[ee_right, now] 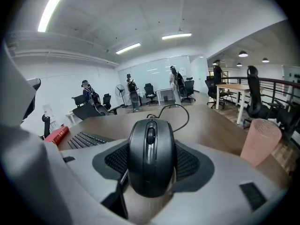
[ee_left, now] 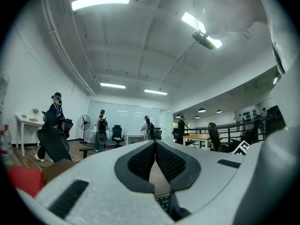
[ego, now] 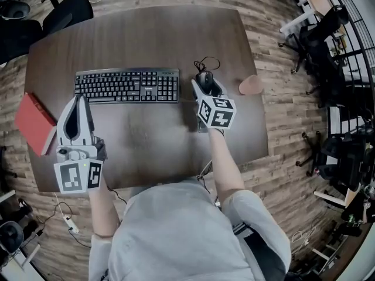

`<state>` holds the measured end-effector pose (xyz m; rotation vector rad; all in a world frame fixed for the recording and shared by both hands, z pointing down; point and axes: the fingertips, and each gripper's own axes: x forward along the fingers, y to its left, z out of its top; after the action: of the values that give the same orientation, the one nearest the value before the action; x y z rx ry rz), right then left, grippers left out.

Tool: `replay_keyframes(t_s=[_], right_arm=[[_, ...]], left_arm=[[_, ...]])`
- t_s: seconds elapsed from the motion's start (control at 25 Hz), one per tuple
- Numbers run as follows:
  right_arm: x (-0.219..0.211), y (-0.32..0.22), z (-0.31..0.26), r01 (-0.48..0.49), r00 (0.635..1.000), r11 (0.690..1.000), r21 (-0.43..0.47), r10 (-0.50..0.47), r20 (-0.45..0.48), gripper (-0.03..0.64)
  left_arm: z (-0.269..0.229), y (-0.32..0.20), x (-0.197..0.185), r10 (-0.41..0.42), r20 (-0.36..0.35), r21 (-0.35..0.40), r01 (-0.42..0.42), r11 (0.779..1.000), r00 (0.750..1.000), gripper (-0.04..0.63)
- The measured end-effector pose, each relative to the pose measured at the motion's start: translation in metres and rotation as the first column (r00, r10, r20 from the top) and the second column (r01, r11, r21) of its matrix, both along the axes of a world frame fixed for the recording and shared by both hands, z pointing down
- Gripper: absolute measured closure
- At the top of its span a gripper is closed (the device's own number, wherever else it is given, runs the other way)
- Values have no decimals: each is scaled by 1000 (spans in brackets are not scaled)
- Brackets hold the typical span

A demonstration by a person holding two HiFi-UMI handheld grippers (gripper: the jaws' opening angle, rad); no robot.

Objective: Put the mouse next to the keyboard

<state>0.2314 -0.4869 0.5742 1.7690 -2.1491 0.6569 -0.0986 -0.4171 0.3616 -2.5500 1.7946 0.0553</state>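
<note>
Mouse (ee_right: 151, 156) clamped between jaws of right gripper (ego: 206, 88), just right of keyboard (ego: 127, 86), over tabletop (ego: 146, 34). Long axis runs away from person, crosswise to keyboard length; cable end points to far edge. Possibly resting on tabletop, contact unclear. Left gripper (ego: 78, 100): jaws together, empty, near keyboard's left end.
</note>
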Motion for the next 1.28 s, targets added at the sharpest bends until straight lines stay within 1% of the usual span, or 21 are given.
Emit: replay_keyframes(t_s=[0.24,0.56,0.8,0.92,1.04,1.16,1.28], right_arm=[[-5,-6,28,13,1000,996,-83,-13,-5,370],[-12,-14,65,-4,1000,981,-193,8,18,370],[-15,-21,75,-15,999,971,-240,22,25,370],[-16,-25,76,-15,1000,965,-261,16,0,370],[-17,-25,78,-23,999,960,-280,10,-45,370],[-21,-28,81,-20,997,958,-285,0,-72,370],[-21,-28,80,-22,993,957,-288,-13,-121,370]], left_arm=[[3,0,-8,-35,4,-13,35,999,999,586],[6,2,-26,-87,15,-24,88,996,996,586],[10,4,-33,-115,16,-33,116,993,993,586],[10,5,-32,-116,19,-36,116,993,993,586],[11,7,-31,-117,23,-39,118,992,993,586],[11,8,-33,-124,24,-41,125,991,992,586],[10,9,-36,-133,26,-40,134,990,991,586]])
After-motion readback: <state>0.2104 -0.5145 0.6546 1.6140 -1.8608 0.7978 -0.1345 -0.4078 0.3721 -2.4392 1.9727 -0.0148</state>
